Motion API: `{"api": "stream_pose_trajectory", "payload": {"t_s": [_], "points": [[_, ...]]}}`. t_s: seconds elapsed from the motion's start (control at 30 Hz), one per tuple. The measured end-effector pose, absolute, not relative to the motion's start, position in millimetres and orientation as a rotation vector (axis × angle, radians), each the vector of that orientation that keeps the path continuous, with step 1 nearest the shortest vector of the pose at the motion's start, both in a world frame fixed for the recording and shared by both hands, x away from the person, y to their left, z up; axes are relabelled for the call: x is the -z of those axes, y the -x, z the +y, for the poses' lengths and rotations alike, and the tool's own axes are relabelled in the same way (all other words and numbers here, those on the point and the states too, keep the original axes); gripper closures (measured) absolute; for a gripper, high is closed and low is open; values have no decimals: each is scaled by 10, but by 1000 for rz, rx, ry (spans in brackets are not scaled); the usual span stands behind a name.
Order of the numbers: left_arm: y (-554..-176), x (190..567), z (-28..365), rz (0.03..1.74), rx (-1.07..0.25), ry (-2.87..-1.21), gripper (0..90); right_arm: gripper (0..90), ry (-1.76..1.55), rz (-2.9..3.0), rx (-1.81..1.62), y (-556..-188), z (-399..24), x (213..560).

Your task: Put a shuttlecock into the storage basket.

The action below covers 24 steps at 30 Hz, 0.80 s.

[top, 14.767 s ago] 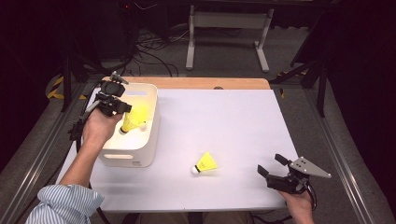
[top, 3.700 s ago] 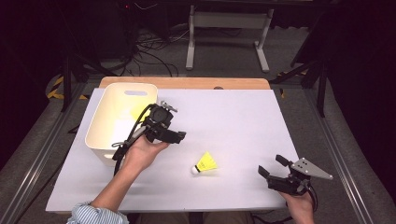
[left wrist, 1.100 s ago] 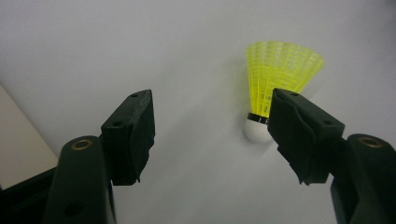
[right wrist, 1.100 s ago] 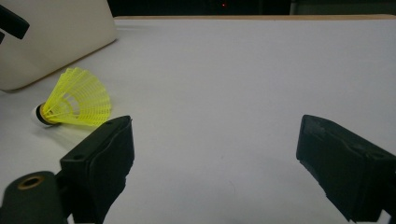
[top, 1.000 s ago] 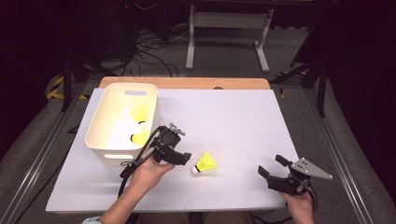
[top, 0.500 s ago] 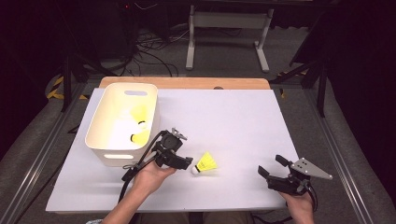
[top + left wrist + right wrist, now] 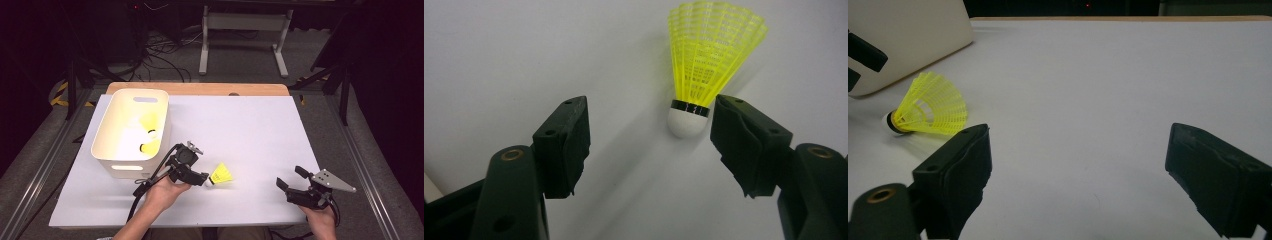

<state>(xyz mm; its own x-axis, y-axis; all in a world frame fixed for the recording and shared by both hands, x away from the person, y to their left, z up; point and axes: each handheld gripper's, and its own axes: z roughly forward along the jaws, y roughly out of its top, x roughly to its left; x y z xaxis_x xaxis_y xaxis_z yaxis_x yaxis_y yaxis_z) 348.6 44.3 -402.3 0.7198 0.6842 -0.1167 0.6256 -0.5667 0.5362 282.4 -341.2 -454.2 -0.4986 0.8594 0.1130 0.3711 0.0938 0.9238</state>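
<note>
A yellow shuttlecock (image 7: pixel 220 176) with a white cork lies on its side on the white table (image 7: pixel 240 125), cork toward my left gripper (image 7: pixel 199 178). In the left gripper view the cork end of the shuttlecock (image 7: pixel 687 121) sits between the open jaws of the left gripper (image 7: pixel 649 115), close beside the right-hand jaw, and the pads are not pressing on it. My right gripper (image 7: pixel 291 177) rests near the table's front right edge, open and holding nothing. In the right gripper view the shuttlecock (image 7: pixel 932 107) lies to the left, beyond the right gripper (image 7: pixel 1080 140).
A white tub (image 7: pixel 107 134) stands at the left of the table with yellow shuttlecocks (image 7: pixel 148 123) inside; its wall (image 7: pixel 913 35) shows in the right gripper view. A wooden strip (image 7: pixel 200 88) runs along the table's far edge.
My left gripper has edged toward the shuttlecock, so its open jaws now stand around the cork. The right gripper and the shuttlecock have stayed still.
</note>
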Motion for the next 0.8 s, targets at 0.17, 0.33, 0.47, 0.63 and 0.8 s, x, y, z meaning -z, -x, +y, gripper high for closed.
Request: {"api": "stream_pose_trajectory", "payload": {"t_s": [0.17,0.33,0.47,0.63,0.8], "points": [[-3468,4056,407,985,-128,-2376,333,121,-1199,1912,-1397,-2823,-3412,4539],[-3464,4072,386,979,-123,-2382,332,121,-1201,1912,-1397,-2823,-3413,4539],[-3459,4083,365,973,-116,-2387,332,121,-1201,1912,-1397,-2825,-3414,4540],[-3450,4109,330,959,-109,-2404,332,121,-1203,1912,-1398,-2824,-3414,4540],[-3453,4131,300,956,-104,-2413,334,121,-1201,1914,-1398,-2825,-3414,4541]]}}
